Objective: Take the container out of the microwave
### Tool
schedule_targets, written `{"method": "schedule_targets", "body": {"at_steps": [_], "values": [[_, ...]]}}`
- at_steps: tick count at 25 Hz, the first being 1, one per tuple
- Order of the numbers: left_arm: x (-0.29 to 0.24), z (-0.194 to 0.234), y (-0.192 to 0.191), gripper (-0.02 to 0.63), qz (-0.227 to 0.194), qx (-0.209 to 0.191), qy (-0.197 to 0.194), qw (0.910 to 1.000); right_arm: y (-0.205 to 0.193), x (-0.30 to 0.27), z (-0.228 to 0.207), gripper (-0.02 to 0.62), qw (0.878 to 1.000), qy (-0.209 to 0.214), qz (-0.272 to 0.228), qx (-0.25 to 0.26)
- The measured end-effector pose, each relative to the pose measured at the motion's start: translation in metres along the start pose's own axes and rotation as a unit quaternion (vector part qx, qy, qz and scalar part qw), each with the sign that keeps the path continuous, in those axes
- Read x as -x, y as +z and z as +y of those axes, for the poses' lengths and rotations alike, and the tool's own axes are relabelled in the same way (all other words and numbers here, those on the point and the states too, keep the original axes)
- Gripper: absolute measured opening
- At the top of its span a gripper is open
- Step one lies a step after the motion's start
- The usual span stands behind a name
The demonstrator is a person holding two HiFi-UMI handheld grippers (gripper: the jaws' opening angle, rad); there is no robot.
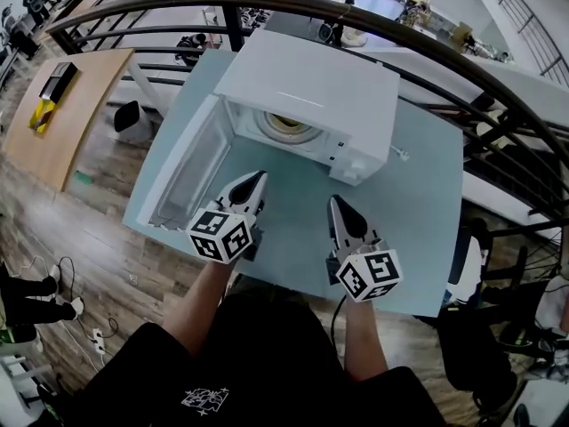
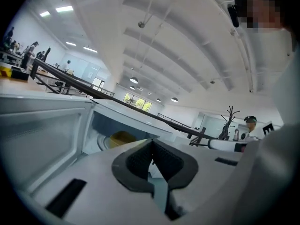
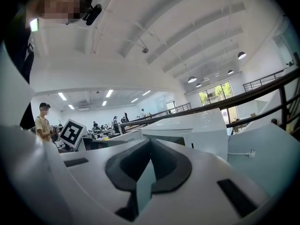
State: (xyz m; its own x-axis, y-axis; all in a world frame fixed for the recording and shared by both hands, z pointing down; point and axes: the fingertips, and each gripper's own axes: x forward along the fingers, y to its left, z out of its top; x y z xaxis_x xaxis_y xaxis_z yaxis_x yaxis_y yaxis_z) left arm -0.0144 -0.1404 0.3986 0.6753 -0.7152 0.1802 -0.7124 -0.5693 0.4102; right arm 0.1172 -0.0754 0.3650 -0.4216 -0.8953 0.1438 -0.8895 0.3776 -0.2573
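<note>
— What carries everything?

— A pale blue table. A white microwave stands on it toward the far edge, its mouth facing the near edge.

— And its door?

— The door is swung fully open toward the table's left edge, reaching down to the near left corner.

— Where are the two claws?

— Both are over the near half of the table, in front of the microwave and apart from it. The left gripper points at the open cavity. The right gripper sits beside it, toward the microwave's right front corner.

— Pinching anything?

— No. On each one the two jaws are pressed together at the tips, with nothing between them.

— And the container?

— The container, a yellowish shape, sits inside the cavity on the round plate. The left gripper view shows it just past the door, well clear of the claw.
</note>
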Motion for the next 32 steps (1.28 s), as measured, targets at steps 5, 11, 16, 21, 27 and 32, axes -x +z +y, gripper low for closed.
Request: {"method": "schedule_targets", "body": {"at_steps": [5, 11, 16, 21, 27, 32], "values": [[-0.029, 0.027, -0.013, 0.008, 0.010, 0.041, 0.020, 0.9989, -0.015, -0.023, -0.010, 0.005, 1.000, -0.003, 0.017, -0.009], [-0.064, 0.055, -0.023, 0.008, 0.012, 0.090, 0.018, 0.9957, -0.030, -0.051, -0.019, 0.005, 0.999, -0.008, 0.031, -0.015], [-0.088, 0.072, -0.028, 0.008, 0.014, 0.123, 0.017, 0.9922, -0.033, -0.068, -0.023, 0.006, 0.999, -0.011, 0.038, -0.020], [-0.107, 0.091, -0.036, 0.008, 0.025, 0.147, 0.018, 0.9887, -0.040, -0.084, -0.027, 0.005, 0.999, -0.013, 0.046, -0.020], [-0.125, 0.101, -0.047, 0.008, 0.040, 0.160, 0.020, 0.9861, -0.050, -0.099, -0.034, 0.005, 0.998, -0.015, 0.059, -0.023], [-0.136, 0.108, -0.050, 0.008, 0.041, 0.176, 0.016, 0.9835, -0.056, -0.110, -0.038, 0.005, 0.997, -0.015, 0.066, -0.023]]}}
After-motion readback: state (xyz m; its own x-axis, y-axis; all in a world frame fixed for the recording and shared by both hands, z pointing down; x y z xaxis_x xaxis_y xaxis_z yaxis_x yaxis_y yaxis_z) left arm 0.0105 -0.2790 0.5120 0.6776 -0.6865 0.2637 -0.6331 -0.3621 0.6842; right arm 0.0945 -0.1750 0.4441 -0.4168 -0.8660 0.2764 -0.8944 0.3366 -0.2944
